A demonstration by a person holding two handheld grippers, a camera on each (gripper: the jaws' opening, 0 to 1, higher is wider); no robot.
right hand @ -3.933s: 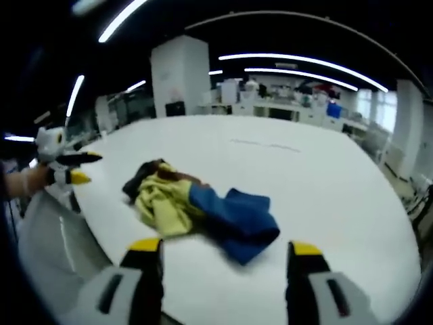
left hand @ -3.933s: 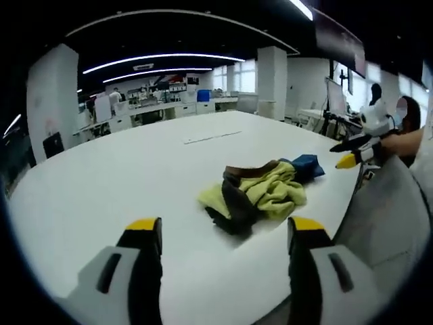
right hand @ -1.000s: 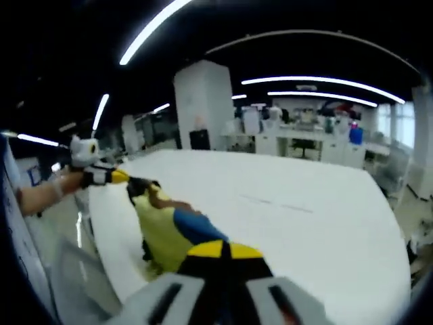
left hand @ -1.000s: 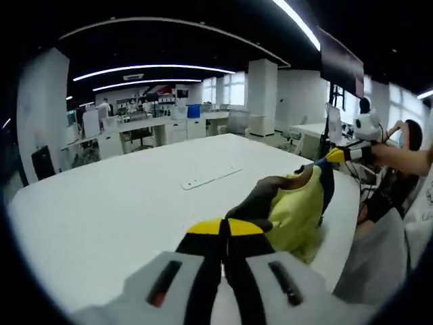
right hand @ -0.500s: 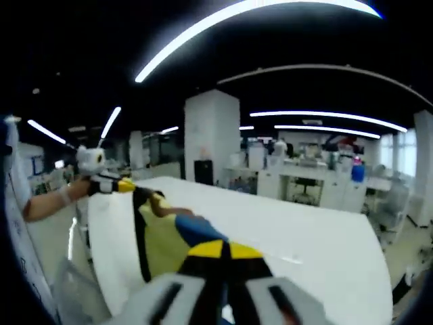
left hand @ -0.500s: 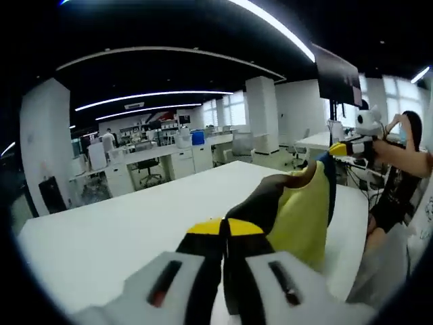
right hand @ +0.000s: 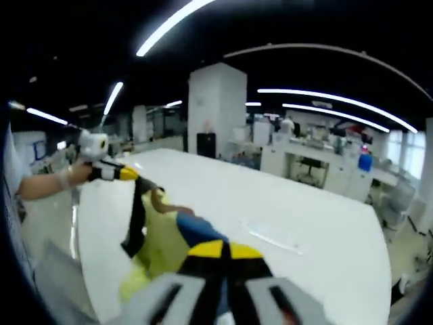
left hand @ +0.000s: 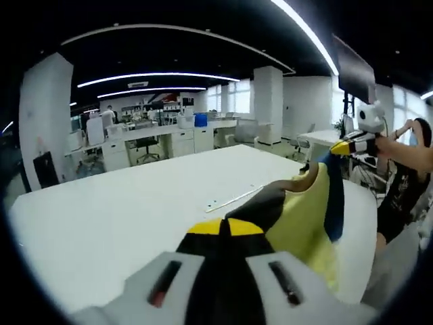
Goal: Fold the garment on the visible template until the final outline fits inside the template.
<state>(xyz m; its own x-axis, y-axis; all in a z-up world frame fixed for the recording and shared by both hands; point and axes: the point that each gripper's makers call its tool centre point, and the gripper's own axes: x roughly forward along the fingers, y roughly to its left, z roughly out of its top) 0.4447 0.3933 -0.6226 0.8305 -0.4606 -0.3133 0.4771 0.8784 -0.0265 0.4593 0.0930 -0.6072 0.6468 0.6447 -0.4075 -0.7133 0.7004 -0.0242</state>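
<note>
Two grippers, left gripper (left hand: 225, 229), right gripper (right hand: 223, 250), clamping one garment (left hand: 304, 217)

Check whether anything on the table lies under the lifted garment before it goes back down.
Nothing visible blocks it. The yellow, blue and dark-brown fabric garment hangs between the left claw and right claw, both shut on it. The white table beneath looks bare except for a thin pale strip farther out.

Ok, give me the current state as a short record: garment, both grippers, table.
garment: yellow, blue and dark garment, lifted and stretched between the two grippers
left gripper: left gripper, shut on one end of the garment
right gripper: right gripper, shut on the other end
table: white table, with a thin pale strip lying on it
fold: not yet done
</note>
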